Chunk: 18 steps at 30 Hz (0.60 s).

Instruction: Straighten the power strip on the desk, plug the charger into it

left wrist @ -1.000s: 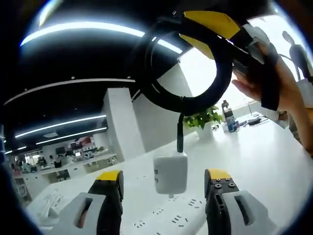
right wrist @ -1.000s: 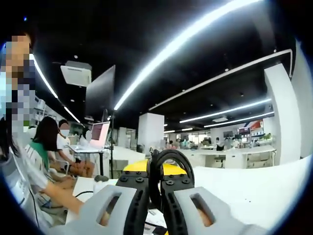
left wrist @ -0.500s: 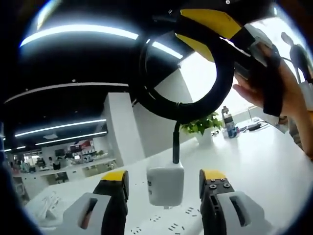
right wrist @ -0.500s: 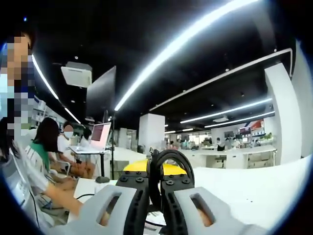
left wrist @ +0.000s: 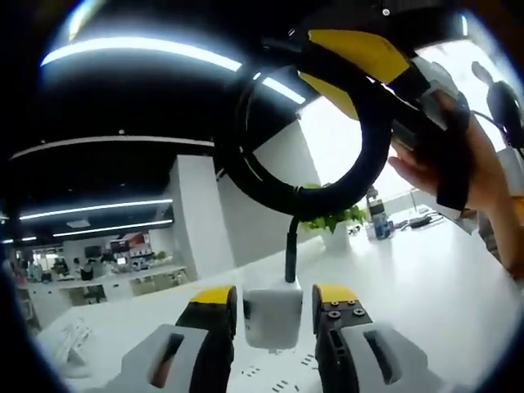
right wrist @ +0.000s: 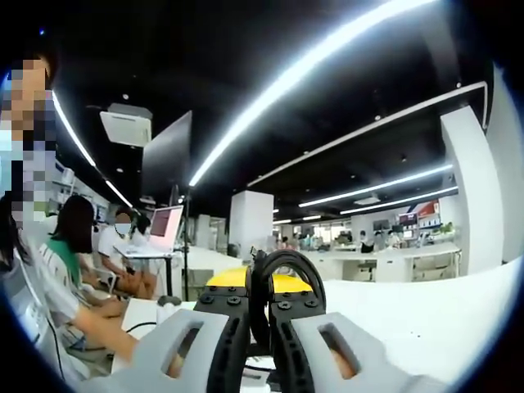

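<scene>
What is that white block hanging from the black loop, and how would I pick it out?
Start at the white desk and the power strip on it. Just above the strip, between the left claw tips, hangs the charger: a white block, the one thing with a black cable rising from its top, looping up to the right claw.

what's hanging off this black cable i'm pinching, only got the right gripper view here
Observer: In the left gripper view the cable loops down to a white charger.
Operator: where's the charger sitting
Observer: Between the left gripper's jaws, which stand close on both its sides; I cannot tell whether they grip it.
Operator: and the strip
Observer: The power strip lies right beneath the charger, sockets facing up.
</scene>
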Tool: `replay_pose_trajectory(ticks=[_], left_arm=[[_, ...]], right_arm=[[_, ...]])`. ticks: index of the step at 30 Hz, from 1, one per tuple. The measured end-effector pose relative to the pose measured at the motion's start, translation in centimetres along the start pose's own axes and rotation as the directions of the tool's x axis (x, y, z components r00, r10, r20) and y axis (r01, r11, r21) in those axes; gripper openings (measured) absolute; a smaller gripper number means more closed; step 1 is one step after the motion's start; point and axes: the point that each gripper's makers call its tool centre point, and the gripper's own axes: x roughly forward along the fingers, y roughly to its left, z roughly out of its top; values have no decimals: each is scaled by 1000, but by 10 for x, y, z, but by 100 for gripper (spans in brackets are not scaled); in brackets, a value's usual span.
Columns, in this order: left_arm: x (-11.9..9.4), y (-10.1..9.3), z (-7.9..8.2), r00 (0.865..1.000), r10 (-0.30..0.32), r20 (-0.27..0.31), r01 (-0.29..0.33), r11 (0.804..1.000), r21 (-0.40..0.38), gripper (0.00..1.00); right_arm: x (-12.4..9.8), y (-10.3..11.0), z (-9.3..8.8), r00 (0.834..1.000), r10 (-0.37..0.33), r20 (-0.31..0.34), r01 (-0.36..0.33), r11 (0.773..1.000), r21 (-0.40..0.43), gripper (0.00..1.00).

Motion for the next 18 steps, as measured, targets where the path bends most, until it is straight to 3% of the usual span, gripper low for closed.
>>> replay_pose_trajectory(ticks=[2, 18], left_arm=[[1, 0, 0, 1000, -14, 4, 14, 1000, -10, 29], [6, -4, -8, 999, -47, -20, 47, 999, -13, 26]], right_arm=[[-1, -1, 0, 1000, -4, 3, 4, 1000, 3, 5], [-4, -8, -6, 1000, -29, 8, 29, 999, 20, 5]])
